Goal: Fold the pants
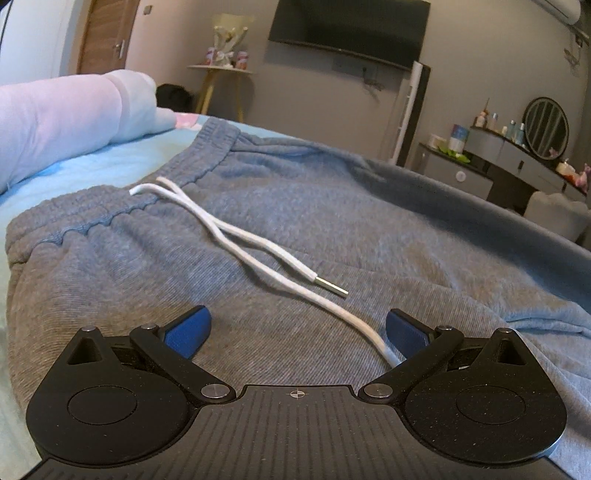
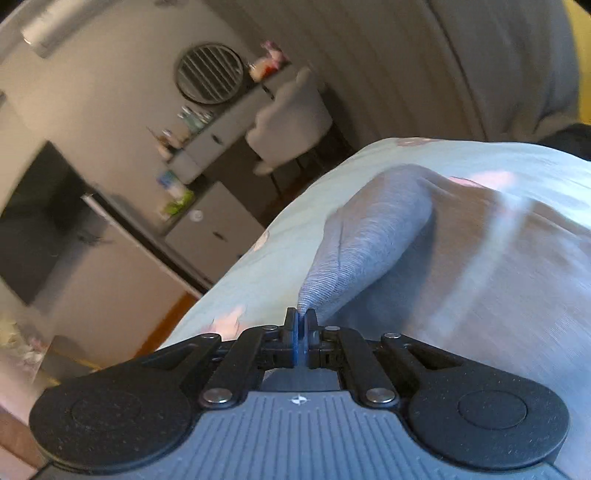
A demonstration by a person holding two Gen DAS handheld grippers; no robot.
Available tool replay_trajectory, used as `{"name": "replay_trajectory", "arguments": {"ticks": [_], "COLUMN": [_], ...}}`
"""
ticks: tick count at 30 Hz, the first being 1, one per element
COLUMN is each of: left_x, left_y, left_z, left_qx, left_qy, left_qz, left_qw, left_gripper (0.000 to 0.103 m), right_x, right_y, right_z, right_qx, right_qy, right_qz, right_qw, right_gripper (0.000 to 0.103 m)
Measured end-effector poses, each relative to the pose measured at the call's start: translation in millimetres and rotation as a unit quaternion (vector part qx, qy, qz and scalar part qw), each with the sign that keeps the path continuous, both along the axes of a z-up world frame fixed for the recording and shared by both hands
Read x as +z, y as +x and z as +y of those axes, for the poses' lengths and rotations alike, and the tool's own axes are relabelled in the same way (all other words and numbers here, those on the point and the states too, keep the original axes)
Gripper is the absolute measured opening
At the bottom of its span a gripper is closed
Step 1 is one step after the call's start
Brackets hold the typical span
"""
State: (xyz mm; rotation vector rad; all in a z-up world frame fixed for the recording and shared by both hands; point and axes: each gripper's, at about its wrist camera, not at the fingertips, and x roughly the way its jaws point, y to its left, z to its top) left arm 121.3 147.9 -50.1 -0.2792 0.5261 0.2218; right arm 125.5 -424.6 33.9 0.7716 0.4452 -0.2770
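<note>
Pinching a raised fold of the grey pants (image 2: 369,236), the right gripper (image 2: 302,317) had its pads together on the cloth.

Near the pants' waistband (image 1: 122,206), the left gripper (image 1: 297,328) hovered with jaws apart, holding nothing, the white drawstring (image 1: 236,232) between them; bare bedsheet (image 1: 92,162) lay beyond that edge.

We see a bedroom with grey walls (image 1: 325,96). A dark TV (image 1: 349,31) hangs on the wall, a wooden door (image 1: 107,35) stands at the left, and a small round table (image 1: 219,70) carries gifts. At the right a dresser (image 1: 517,162) with a round mirror (image 1: 546,127) holds bottles, beside a pale chair (image 1: 556,214).
</note>
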Motion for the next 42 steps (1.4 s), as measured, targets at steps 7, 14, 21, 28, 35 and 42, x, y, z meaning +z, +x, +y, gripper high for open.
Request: {"name": "replay_trajectory", "arguments": {"ticks": [7, 14, 21, 28, 35, 42], "left_x": [13, 68, 68, 34, 31, 79], "left_y": [-8, 6, 105, 171, 178, 95], "left_z": [8, 20, 19, 22, 33, 32], "left_qx": [-0.010, -0.025, -0.059, -0.043, -0.047, -0.073], "left_qy": [-0.008, -0.108, -0.140, -0.175, -0.230, -0.219], "left_qz": [0.031, 0.010, 0.064, 0.110, 0.096, 0.014], "left_qw": [0.9994, 0.9937, 0.9863, 0.9775, 0.9673, 0.9729], "left_gripper": [0.103, 0.103, 0.103, 0.074, 0.007, 0.006], "right_x": [-62, -42, -62, -69, -63, -34], "right_y": [-97, -70, -2, 22, 4, -47], "right_z": [14, 14, 10, -3, -19, -53], "right_qx": [0.021, 0.070, 0.096, 0.093, 0.075, 0.012], "right_qy": [-0.068, -0.243, -0.275, -0.243, -0.214, -0.181], "right_qz": [0.161, 0.135, 0.175, 0.171, 0.137, 0.099], "right_qw": [0.984, 0.958, 0.940, 0.950, 0.964, 0.978], "right_gripper": [0.009, 0.038, 0.042, 0.029, 0.004, 0.003]}}
